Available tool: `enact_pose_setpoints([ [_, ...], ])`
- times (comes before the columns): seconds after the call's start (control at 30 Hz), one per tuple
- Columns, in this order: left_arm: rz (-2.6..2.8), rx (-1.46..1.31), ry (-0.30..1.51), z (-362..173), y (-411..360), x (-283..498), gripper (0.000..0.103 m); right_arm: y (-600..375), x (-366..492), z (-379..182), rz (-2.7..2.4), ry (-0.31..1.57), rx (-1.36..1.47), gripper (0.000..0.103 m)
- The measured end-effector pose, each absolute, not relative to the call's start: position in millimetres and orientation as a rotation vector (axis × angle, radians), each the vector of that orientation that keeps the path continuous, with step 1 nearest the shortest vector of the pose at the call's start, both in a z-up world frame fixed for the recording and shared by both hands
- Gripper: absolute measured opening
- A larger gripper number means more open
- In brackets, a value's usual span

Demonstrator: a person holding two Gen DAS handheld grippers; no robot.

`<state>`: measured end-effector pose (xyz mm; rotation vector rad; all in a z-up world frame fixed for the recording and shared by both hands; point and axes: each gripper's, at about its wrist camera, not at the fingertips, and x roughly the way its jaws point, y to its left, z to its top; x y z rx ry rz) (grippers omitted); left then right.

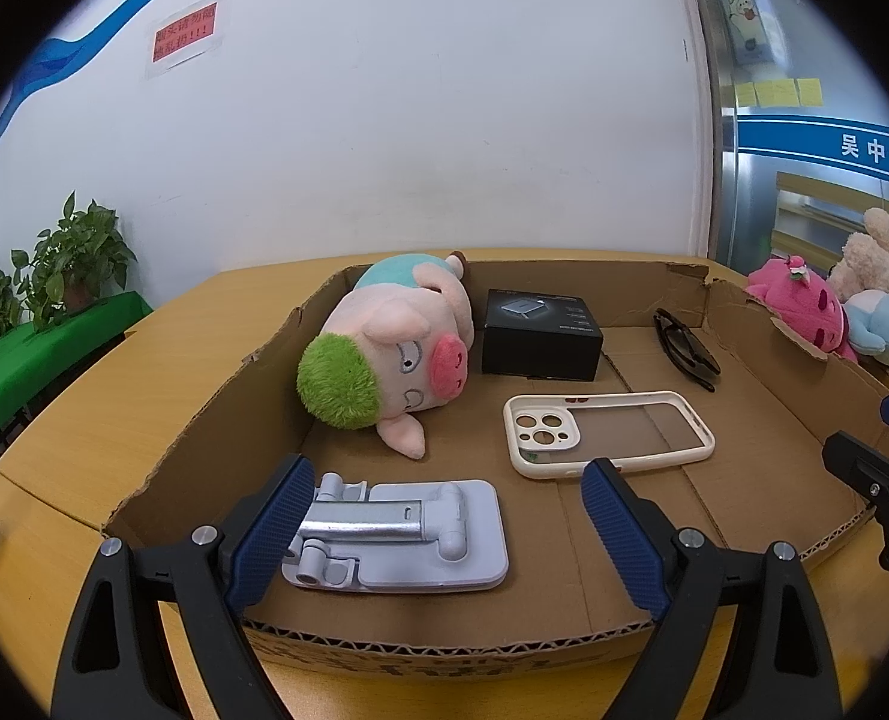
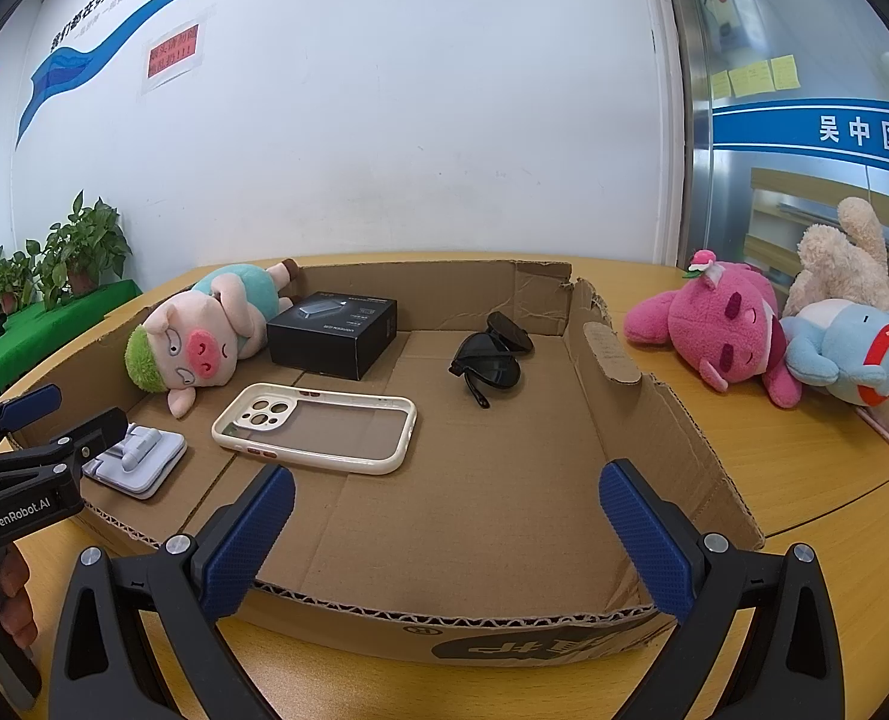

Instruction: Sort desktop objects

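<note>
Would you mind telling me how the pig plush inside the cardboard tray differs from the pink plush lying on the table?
The pig plush lies inside the cardboard tray, against its far left corner; the pink plush lies outside it on the table. The pig plush is pale pink with a green hair tuft and a teal shirt; the pink plush is bright magenta all over. The pig plush touches the black box; the pink plush rests against other soft toys. Both lie on their sides.
</note>
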<state>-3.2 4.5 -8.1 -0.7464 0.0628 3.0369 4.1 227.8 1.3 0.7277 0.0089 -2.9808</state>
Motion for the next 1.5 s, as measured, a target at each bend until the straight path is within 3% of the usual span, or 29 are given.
enact_pose_setpoints([
  [0.23, 3.031, -0.744, 0.141, 8.1, 4.4, 7.8, 0.092, 229.1, 7.0, 4.0, -2.931, 0.008, 0.721, 0.103],
  [0.47, 3.103, -0.696, 0.12, 57.8, -52.6, 53.9, 0.092, 293.4, 57.0, 51.6, -2.888, -0.019, 0.598, 0.103],
  [0.6, 3.142, -0.924, 0.001, 36.1, -116.4, 49.4, 0.092, 350.4, 38.5, 28.6, -2.922, 0.042, 0.94, 0.103],
  [0.87, 3.07, -1.401, -0.233, -35.8, -211.7, 23.3, 0.092, 472.6, -1.9, -45.4, -2.935, -0.274, 1.52, 0.103],
  [1.0, 3.023, -1.549, -0.294, -56.6, -227.8, 12.0, 0.093, 486.5, -4.1, -58.1, -2.951, -0.194, 1.526, 0.103],
  [1.1, 3.052, -1.526, -0.172, -59.8, -222.0, 7.4, 0.103, 488.8, -9.6, -58.9, -2.941, -0.166, 1.514, 0.103],
  [1.5, 3.011, -1.525, -0.217, -61.3, -230.8, -12.7, 0.103, 488.3, -34.3, -53.4, -2.926, -0.147, 1.508, 0.103],
])
